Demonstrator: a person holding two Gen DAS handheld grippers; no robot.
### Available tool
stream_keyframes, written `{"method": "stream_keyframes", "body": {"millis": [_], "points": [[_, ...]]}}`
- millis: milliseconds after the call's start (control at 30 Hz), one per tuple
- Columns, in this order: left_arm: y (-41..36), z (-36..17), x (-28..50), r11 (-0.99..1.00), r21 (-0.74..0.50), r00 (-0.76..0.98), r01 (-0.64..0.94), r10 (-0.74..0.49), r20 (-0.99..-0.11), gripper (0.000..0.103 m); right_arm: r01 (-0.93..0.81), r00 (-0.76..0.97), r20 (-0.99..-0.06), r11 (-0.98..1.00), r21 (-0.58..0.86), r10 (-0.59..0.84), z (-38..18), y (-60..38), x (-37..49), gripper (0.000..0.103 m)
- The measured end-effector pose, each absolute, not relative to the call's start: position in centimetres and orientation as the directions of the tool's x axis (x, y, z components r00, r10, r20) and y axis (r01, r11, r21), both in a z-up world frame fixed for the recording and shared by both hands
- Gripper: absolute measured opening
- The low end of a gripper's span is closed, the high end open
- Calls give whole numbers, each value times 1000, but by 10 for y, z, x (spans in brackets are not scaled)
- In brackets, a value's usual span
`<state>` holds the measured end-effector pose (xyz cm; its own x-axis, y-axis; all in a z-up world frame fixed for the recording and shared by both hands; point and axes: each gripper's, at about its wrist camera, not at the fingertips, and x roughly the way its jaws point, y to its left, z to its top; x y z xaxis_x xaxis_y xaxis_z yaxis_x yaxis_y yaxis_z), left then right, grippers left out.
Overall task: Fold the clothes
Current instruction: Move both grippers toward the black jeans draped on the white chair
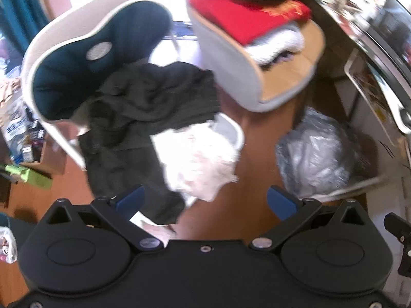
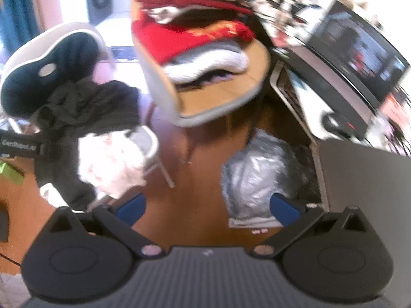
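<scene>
While both claws gape: crumpled black garment (image 1: 143, 97) drapes curved chair (image 1: 64, 51).

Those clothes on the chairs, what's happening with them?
Nobody is holding any clothes right now. A person carries two grippers, and both the left gripper and the right gripper are open and empty, hanging above the brown wooden floor. A crumpled black garment and a white cloth with pink print spill off the dark-cushioned white chair. A red folded garment tops a stack on the tan chair. A grey plastic bag sits on the floor.
</scene>
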<state>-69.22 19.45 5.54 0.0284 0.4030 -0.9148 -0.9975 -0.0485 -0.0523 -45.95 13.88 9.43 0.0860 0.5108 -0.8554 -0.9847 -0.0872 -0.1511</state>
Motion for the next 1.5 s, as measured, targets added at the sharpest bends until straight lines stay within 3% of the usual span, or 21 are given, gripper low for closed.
{"method": "stream_keyframes", "body": {"millis": [300, 600, 1500], "points": [[191, 55, -785, -188, -41, -39, -981, 401, -915, 103, -962, -5, -858, -236, -135, 514, 90, 167, -565, 102], [180, 52, -827, -286, -38, -76, -957, 377, -923, 103, -930, -60, -847, -338, -145, 528, 92, 181, -614, 102], [194, 42, -815, -487, -1, -146, -873, 264, -953, 103, -907, -160, -851, -415, -75, 501, 73, 258, -603, 102]]}}
